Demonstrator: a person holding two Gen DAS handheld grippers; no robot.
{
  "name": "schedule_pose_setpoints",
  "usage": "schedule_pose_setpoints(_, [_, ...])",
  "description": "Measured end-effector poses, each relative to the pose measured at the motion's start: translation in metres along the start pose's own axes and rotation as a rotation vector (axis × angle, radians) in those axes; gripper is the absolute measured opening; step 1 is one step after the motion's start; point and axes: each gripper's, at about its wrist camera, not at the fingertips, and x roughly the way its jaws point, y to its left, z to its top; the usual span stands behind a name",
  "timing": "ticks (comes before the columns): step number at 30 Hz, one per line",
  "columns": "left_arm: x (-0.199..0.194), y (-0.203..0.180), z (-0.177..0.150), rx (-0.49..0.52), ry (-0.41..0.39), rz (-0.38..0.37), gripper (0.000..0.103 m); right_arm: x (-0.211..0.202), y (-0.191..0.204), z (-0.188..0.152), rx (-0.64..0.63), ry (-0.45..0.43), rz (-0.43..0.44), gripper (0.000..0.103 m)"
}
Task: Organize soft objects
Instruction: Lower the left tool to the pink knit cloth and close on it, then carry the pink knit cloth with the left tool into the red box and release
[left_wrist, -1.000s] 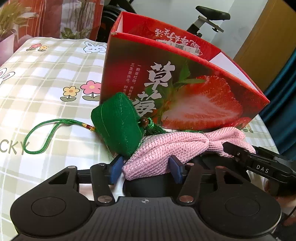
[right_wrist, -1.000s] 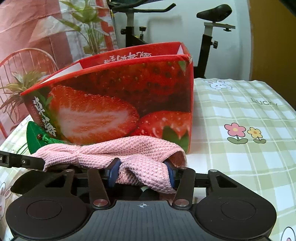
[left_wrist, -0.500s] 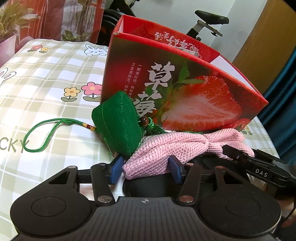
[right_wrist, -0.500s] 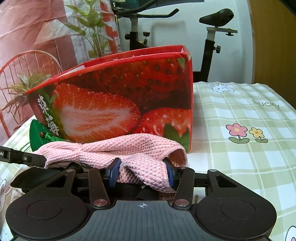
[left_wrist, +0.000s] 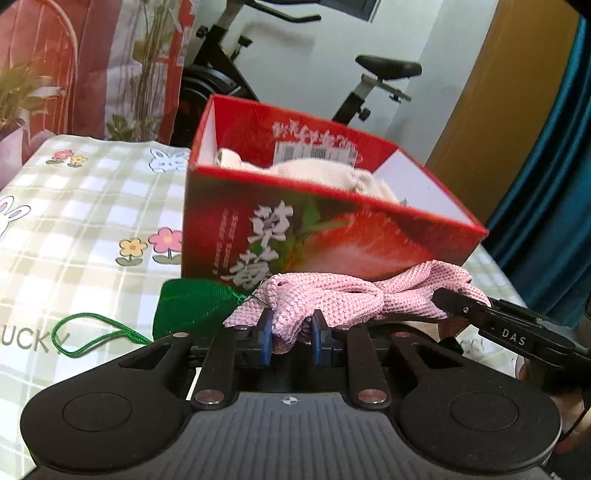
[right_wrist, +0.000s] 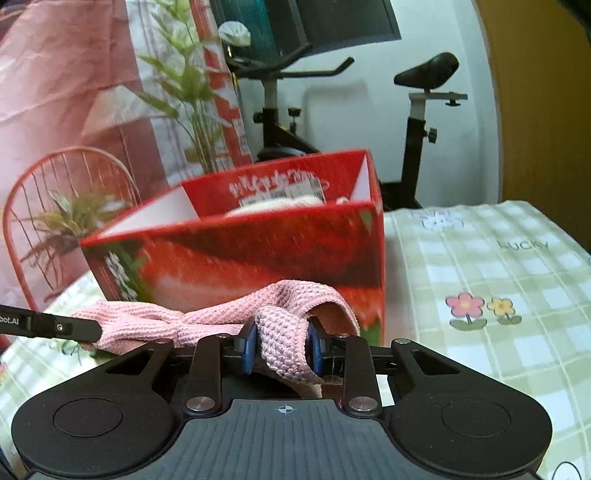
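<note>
Red box (left_wrist: 325, 236); tablecloth (right_wrist: 517, 266) reads "LUCKY".

Both views are bright with soft, even indoor light and only faint shadows. The box (left_wrist: 325, 236) ahead of each tool is smeared by motion blur, its print unreadable, most strongly in the right view. The cloth (right_wrist: 284, 343) at the fingers stays sharp. Fisheye distortion bends the door (left_wrist: 491, 110) and surface (right_wrist: 498, 295) edges; corners darken.
</note>
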Motion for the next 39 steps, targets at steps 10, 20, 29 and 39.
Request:
schedule_pose_setpoints(10, [-0.015, 0.004, -0.004, -0.039, -0.022, -0.013, 0.021, -0.011, 0.008, 0.001, 0.008, 0.012, 0.011, 0.025])
schedule_pose_setpoints(20, [-0.026, 0.006, -0.006, -0.04, -0.05, -0.027, 0.021, -0.025, 0.015, 0.003, -0.004, -0.006, 0.013, 0.025])
schedule_pose_setpoints(29, [-0.031, 0.008, -0.003, -0.043, -0.082, -0.029, 0.021, -0.03, 0.021, 0.011, -0.032, -0.031, 0.018, 0.025])
schedule_pose_setpoints(39, [-0.051, 0.006, 0.022, -0.031, -0.17, -0.044, 0.022, -0.045, 0.031, 0.051, -0.057, -0.13, 0.057, 0.024])
